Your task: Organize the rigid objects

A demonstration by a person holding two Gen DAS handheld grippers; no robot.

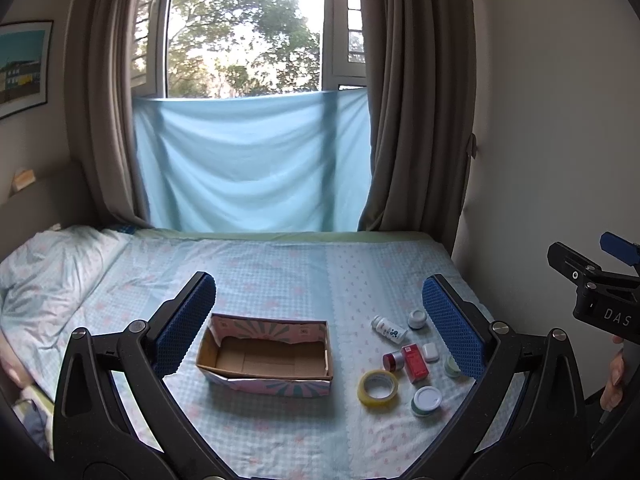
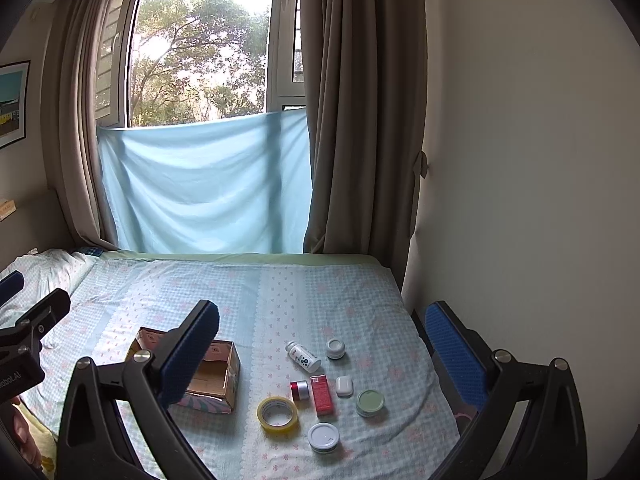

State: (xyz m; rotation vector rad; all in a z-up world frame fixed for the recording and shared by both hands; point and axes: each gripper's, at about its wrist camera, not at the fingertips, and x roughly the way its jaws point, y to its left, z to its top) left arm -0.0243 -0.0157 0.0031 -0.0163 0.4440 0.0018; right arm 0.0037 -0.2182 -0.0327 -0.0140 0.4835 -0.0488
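Daylight pours in through the window [image 1: 244, 28] ahead of me, and the sky behind the trees is blown out to white in both my views. The blue cloth [image 1: 252, 160] hung across its lower half glows softly, light passing through it. The curtains [image 1: 416, 92] and the side wall stay dim. On the bed [image 2: 248, 292] the light is even and gentle, with only faint shadows beneath the small items. My own fingers [image 1: 184, 320] show dark against the bright room. Straight lines bow strongly toward the edges, and the corners fall into black. Focus is fairly sharp at the centre, softer outward.
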